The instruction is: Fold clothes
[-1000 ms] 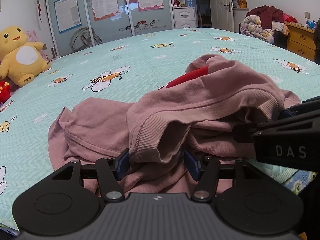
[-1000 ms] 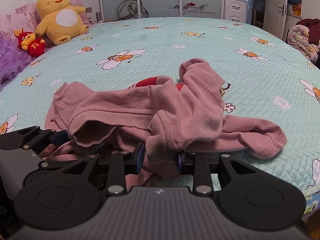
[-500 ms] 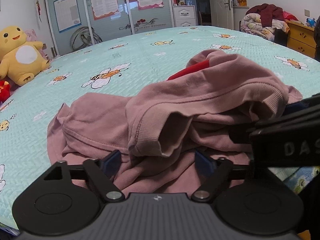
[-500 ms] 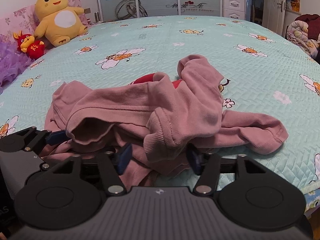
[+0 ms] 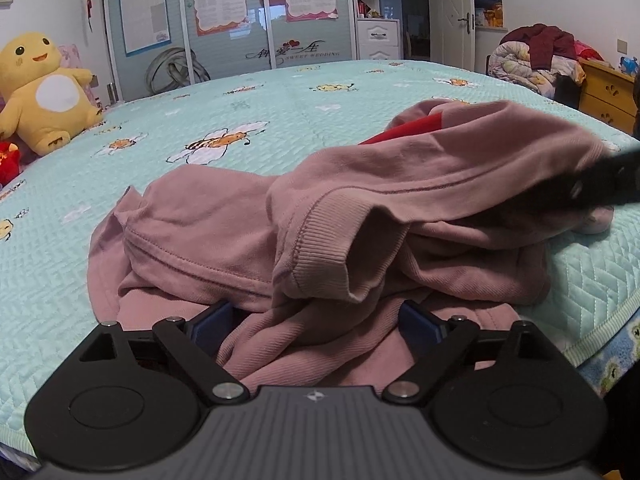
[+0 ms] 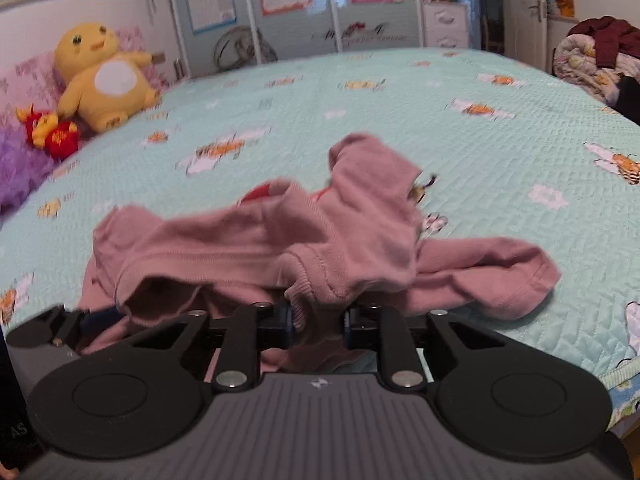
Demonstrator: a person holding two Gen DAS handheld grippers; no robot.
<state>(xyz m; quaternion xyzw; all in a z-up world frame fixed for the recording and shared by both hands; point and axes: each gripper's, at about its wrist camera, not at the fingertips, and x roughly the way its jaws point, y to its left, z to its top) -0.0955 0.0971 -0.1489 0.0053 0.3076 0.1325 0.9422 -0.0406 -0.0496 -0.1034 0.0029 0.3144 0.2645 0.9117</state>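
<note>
A crumpled pink sweatshirt (image 5: pixel 360 208) with a red patch (image 5: pixel 404 130) showing inside lies near the front edge of the bed. My left gripper (image 5: pixel 316 324) is open, its blue pads wide apart, with loose folds lying between them and a ribbed hem (image 5: pixel 320 248) just ahead. My right gripper (image 6: pixel 318 318) is shut on a ribbed cuff (image 6: pixel 316 292) of the sweatshirt (image 6: pixel 248 244). One sleeve (image 6: pixel 500 276) trails to the right. The right gripper's body (image 5: pixel 600 184) shows as a dark bar in the left wrist view. The left gripper (image 6: pixel 60 320) sits at the left in the right wrist view.
The mint quilt (image 5: pixel 280 112) with bee prints covers the bed, whose edge (image 5: pixel 592 332) is close in front. A yellow plush toy (image 6: pixel 100 76) and a red toy (image 6: pixel 52 136) sit at the far left. A bedding pile (image 5: pixel 532 60) and a wooden dresser (image 5: pixel 604 92) stand on the right.
My left gripper has opened and let go of the ribbed hem. My right gripper opened half a second ago and has shut again on the cuff; its view is now blurred by motion.
</note>
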